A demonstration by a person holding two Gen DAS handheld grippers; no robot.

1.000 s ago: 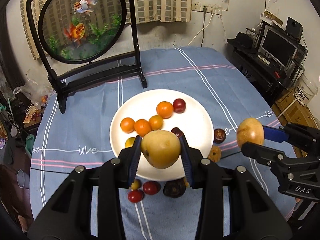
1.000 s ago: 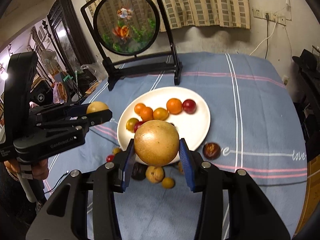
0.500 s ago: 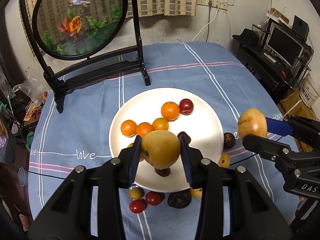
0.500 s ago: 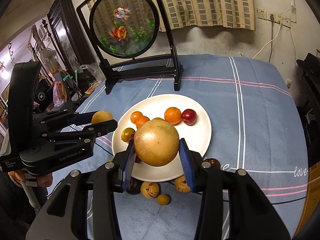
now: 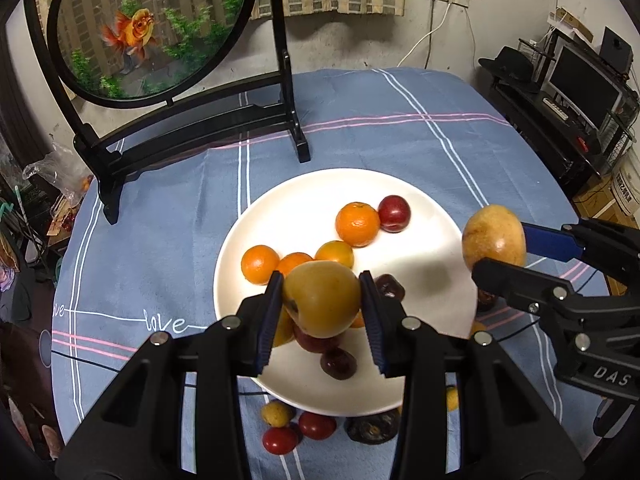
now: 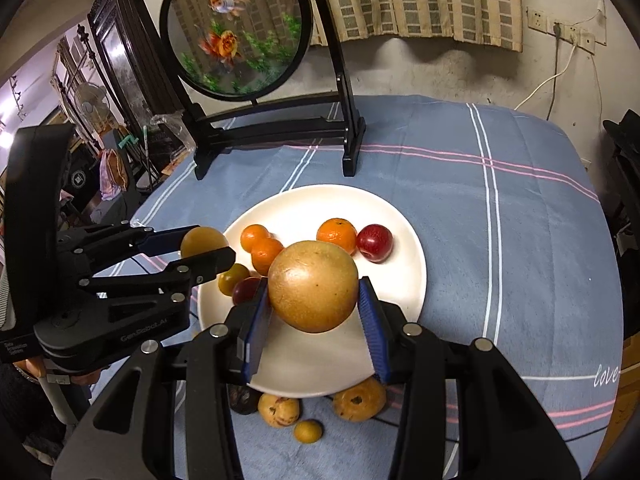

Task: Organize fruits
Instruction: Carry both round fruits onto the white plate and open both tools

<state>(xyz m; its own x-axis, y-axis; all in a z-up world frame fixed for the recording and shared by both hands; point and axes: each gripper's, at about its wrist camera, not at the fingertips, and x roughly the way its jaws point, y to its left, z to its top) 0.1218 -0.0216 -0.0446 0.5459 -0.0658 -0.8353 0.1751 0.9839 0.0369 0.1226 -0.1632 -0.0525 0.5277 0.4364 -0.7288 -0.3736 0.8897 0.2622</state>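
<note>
Two big fruits are in the air. Left wrist view: my left gripper (image 5: 322, 300) has its blue fingers clamped on a smooth yellow-brown pear (image 5: 320, 298), above the near half of the round white plate (image 5: 280, 208). Oranges and plums already sit there, so I'd say we're over halfway; small red and dark fruits (image 5: 316, 426) wait on the blue checked tablecloth (image 5: 160, 200).

Right wrist view: my right gripper (image 6: 314, 300) is squeezing a round speckled golden pear (image 6: 313, 286) over the plate too. More strays (image 6: 360, 400) lie just below the rim. Cluttered room, goldfish screen (image 6: 236, 28) behind.
</note>
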